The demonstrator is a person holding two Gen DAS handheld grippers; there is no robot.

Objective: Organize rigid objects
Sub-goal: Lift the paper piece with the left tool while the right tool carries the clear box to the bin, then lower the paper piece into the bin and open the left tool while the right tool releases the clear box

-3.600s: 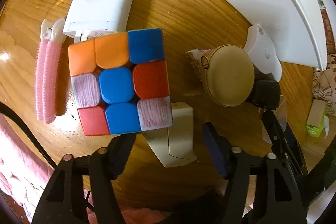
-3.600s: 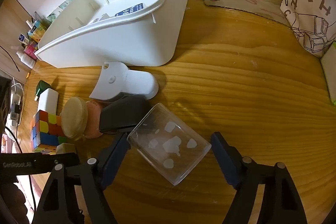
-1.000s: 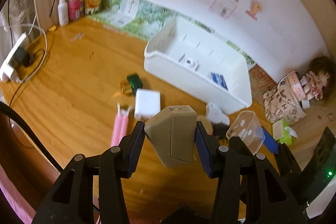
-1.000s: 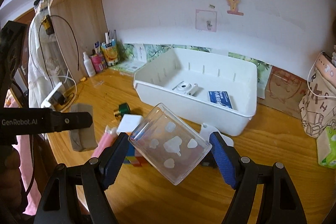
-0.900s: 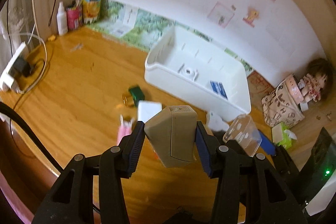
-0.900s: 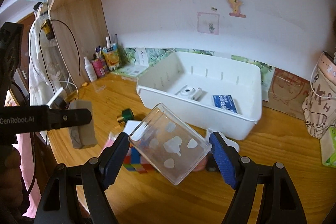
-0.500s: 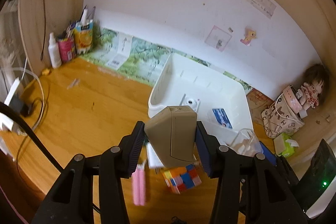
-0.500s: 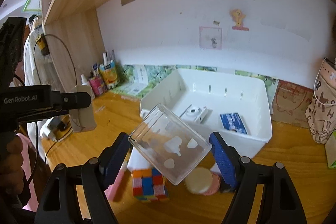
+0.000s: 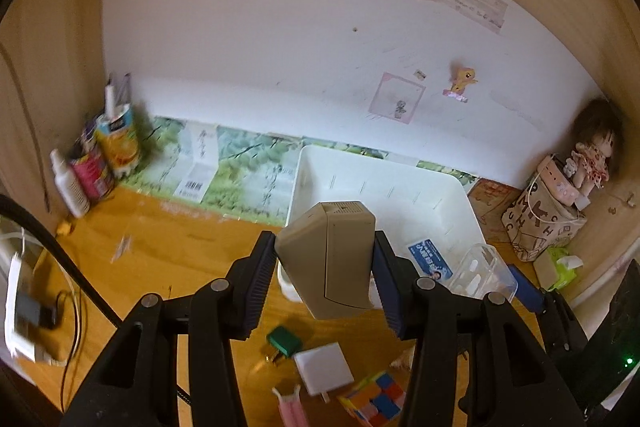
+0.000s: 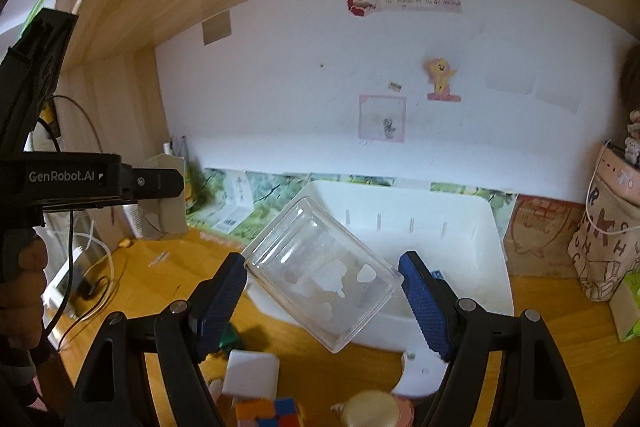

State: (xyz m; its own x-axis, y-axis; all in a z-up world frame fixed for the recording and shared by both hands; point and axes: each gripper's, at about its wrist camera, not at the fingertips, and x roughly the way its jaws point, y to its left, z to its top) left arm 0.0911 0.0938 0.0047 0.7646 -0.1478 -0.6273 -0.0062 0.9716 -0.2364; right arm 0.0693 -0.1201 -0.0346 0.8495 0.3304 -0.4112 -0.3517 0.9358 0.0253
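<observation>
The white bin (image 9: 460, 199) is the largest thing here. It stands on the wooden desk (image 9: 160, 259) near the back wall, and it looks stiff, with thin plastic walls; a small blue card (image 9: 430, 261) lies inside it. I judge it is the place where the rigid objects must go, and both held things are now in the air in front of it, above the desk.

The clear plastic box (image 10: 320, 275) is next in size. The right gripper (image 10: 322, 291) has its blue pads on two opposite sides of it, and the box sits tilted between them. It seems light and hollow, with smooth, probably slippery walls that may bend or crack under a hard squeeze. A hold on the flat walls near the rim, with modest force, is safer in my opinion.

The beige block-shaped device (image 9: 330, 259) is smaller. The left gripper (image 9: 326, 275) is clenched on its two flat sides, which are parallel and give a good seat to the pads. It looks hard and compact, probably heavier than the clear box, and not fragile.

On the desk below lie a colour cube (image 9: 376, 403), a white flat adapter (image 9: 323, 369) and a small green object (image 9: 283, 341). All seem stiff and light, easy to pinch across flat faces.
</observation>
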